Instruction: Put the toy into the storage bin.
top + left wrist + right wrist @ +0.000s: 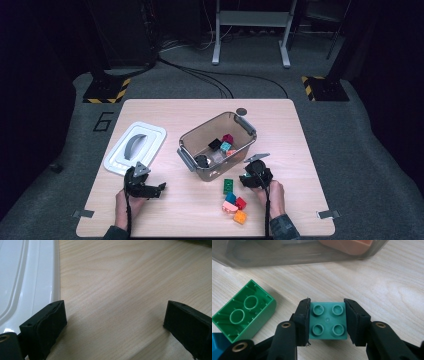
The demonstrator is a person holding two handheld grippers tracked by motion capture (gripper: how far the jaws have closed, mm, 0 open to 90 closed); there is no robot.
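a dark room with cables on grey carpet surrounds a pale wooden table (200, 210) in the middle of the high view. at centre frame stands a smoky clear bin (218, 145) with several bricks inside; to its left lies a white lid (135, 148). at lower right of that view the right gripper (248, 178) sits just below the bin's near corner; in the right gripper view its jaws pinch a teal square brick (327, 320) from both sides, studs up, at the frame's lower centre. a green brick (243, 311) lies hollow side up at the left of that view, apart from the teal one. more loose bricks (233, 205) cluster at lower centre of the high view. at lower left the left gripper (160, 188) hangs over bare wood, jaws spread wide with nothing between them, the lid's edge beside its left jaw.
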